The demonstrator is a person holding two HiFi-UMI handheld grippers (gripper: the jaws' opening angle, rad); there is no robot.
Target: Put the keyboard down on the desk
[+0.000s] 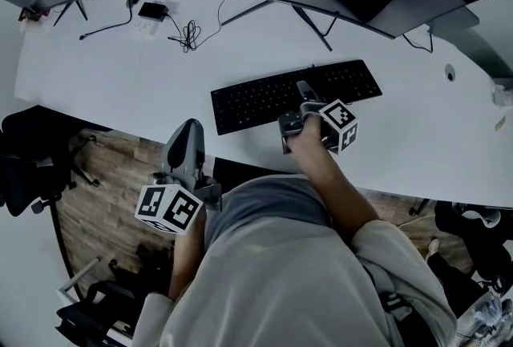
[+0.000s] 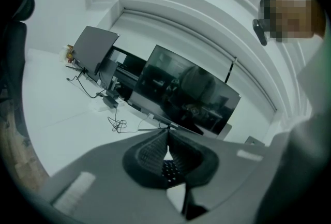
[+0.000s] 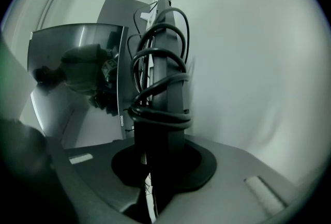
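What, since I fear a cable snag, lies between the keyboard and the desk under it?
Nothing visible: the desk round the keyboard is bare. Only its own coiled cable, wrapped round it, could end up beneath.

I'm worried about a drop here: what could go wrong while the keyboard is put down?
1. Only the right gripper holds the keyboard, pinched at its near edge, so it could tilt or slip.
2. The cable coiled round the keyboard may keep it from lying flat.
3. Its near left corner is close to the front edge of the desk; a nudge might push it over.
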